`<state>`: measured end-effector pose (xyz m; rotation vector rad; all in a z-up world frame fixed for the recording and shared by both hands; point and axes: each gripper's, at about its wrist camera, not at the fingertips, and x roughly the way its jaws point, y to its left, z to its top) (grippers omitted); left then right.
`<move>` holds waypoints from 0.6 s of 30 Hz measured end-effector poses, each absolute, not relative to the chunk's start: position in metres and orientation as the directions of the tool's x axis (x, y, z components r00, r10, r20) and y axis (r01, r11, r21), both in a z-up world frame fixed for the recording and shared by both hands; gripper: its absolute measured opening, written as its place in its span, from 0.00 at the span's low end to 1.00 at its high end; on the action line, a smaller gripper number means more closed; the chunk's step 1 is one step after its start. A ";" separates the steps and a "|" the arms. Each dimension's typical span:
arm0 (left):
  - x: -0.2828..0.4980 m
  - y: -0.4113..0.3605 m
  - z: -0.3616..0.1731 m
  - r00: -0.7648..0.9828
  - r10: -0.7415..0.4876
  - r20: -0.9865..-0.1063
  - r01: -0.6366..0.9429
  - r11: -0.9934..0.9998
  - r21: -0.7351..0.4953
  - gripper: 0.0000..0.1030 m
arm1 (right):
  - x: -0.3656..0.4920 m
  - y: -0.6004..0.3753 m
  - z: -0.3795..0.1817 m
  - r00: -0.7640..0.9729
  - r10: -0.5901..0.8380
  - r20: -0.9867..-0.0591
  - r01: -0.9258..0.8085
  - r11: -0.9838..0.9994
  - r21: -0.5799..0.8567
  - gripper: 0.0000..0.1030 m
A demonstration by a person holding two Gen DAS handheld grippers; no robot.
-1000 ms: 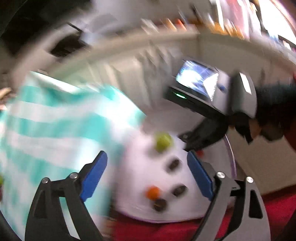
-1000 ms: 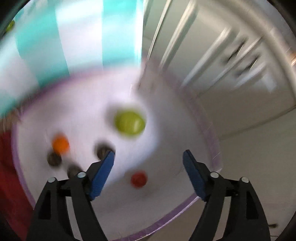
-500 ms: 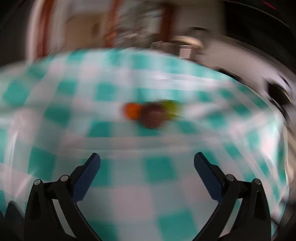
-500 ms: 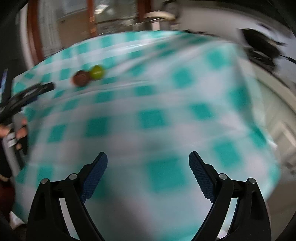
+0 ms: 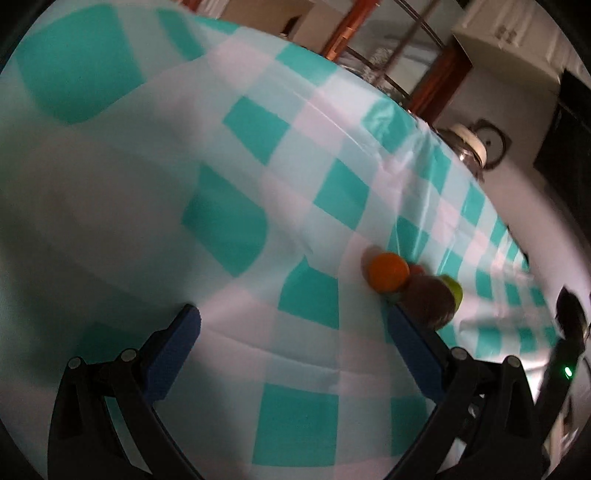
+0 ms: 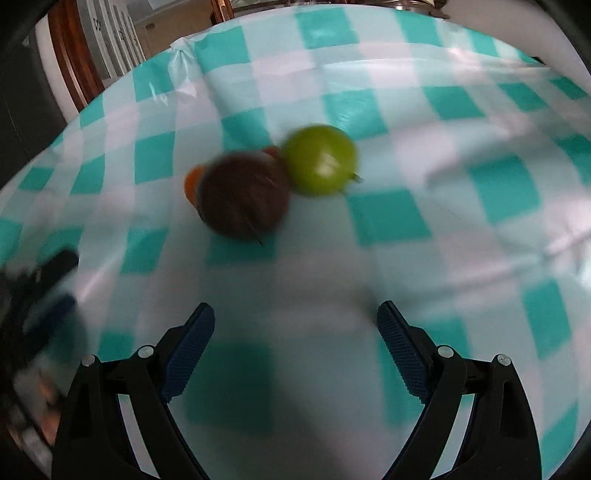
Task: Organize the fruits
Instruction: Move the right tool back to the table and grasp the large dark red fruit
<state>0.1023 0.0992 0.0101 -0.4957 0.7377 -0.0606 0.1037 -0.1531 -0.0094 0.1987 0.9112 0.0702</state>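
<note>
Three fruits lie bunched together on a teal-and-white checked tablecloth [image 6: 388, 218]: a brown fruit [image 6: 243, 195], a green apple [image 6: 319, 164] to its right and an orange [image 6: 192, 182] half hidden behind it. My right gripper [image 6: 295, 321] hangs open short of them, with nothing between its fingers. In the left wrist view the orange [image 5: 388, 271], the brown fruit [image 5: 430, 301] and the green apple [image 5: 455, 288] sit just beyond the right finger. My left gripper [image 5: 293, 325] is open and holds nothing. A small red bit [image 5: 415, 268] peeks out behind the orange.
The tablecloth [image 5: 236, 122] has creases and drops off at the far edge. Beyond it are wooden frames [image 5: 340, 33], a glass jar with a white lid [image 5: 469, 142] and white cabinets. The other gripper shows blurred at the left edge [image 6: 48, 277].
Both grippers have swung away from a round white tray holding several fruits and now face the checked tablecloth with its bunch of fruits. Both pairs of jaws stand a little wider.
</note>
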 end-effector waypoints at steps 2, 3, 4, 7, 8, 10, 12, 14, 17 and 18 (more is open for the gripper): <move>0.104 0.096 0.008 0.729 -0.229 -0.645 -0.113 0.890 -0.443 0.98 | 0.119 -0.146 -0.010 0.614 0.142 -0.776 0.024 0.980 0.199 0.85; 0.104 0.094 0.008 0.729 -0.225 -0.647 -0.109 0.895 -0.433 0.98 | 0.128 -0.143 -0.010 0.613 0.141 -0.777 0.020 0.981 0.193 0.85; 0.104 0.093 0.008 0.730 -0.219 -0.648 -0.108 0.898 -0.425 0.98 | 0.137 -0.139 -0.011 0.612 0.142 -0.778 0.014 0.982 0.190 0.85; 0.105 0.090 0.007 0.728 -0.210 -0.653 -0.110 0.904 -0.413 0.98 | 0.154 -0.130 -0.011 0.601 0.135 -0.788 0.006 0.985 0.173 0.85; 0.104 0.091 0.007 0.728 -0.209 -0.653 -0.114 0.902 -0.416 0.98 | 0.158 -0.127 -0.011 0.599 0.131 -0.790 0.000 0.986 0.164 0.85; 0.103 0.093 0.006 0.728 -0.210 -0.653 -0.121 0.898 -0.423 0.98 | 0.169 -0.118 -0.011 0.596 0.123 -0.793 -0.019 0.990 0.140 0.84; 0.104 0.094 0.005 0.725 -0.213 -0.655 -0.127 0.893 -0.432 0.98 | 0.175 -0.112 -0.011 0.597 0.114 -0.794 -0.029 0.992 0.120 0.82; 0.103 0.095 0.004 0.725 -0.215 -0.655 -0.129 0.891 -0.435 0.98 | 0.180 -0.110 -0.011 0.596 0.106 -0.796 -0.028 0.993 0.111 0.81; 0.103 0.093 0.004 0.722 -0.214 -0.658 -0.127 0.893 -0.431 0.98 | 0.183 -0.109 -0.010 0.606 0.098 -0.790 -0.027 0.994 0.103 0.71; 0.104 0.092 0.004 0.722 -0.213 -0.659 -0.126 0.895 -0.428 0.98 | 0.183 -0.111 -0.010 0.609 0.093 -0.788 -0.021 0.995 0.102 0.64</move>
